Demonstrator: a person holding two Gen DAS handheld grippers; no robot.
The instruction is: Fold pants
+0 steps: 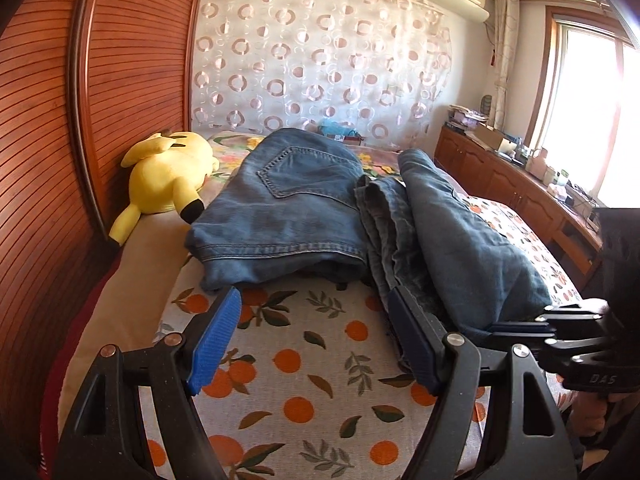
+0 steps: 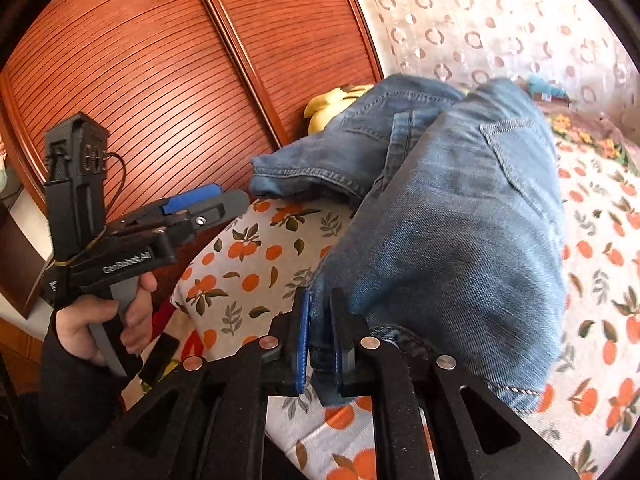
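Faded blue denim pants [image 1: 288,208] lie bunched on the orange-print bedsheet [image 1: 304,360], far legs hidden. Right gripper [image 2: 320,344] pinches their near hem; left gripper [image 1: 316,340] gapes wide. Yellow plush toy [image 1: 168,176] lies by the slatted wooden wardrobe [image 1: 48,140].

The left wrist view sits low over the bed [image 1: 320,360], facing along it toward the curtained wall [image 1: 320,60], jeans [image 1: 288,208] at mid range. The right wrist view looks from the bed's right side (very close, denim filling it) toward the louvred wardrobe [image 2: 160,80]. Both share the jeans, the orange-print sheet and the yellow plush [image 1: 168,172].
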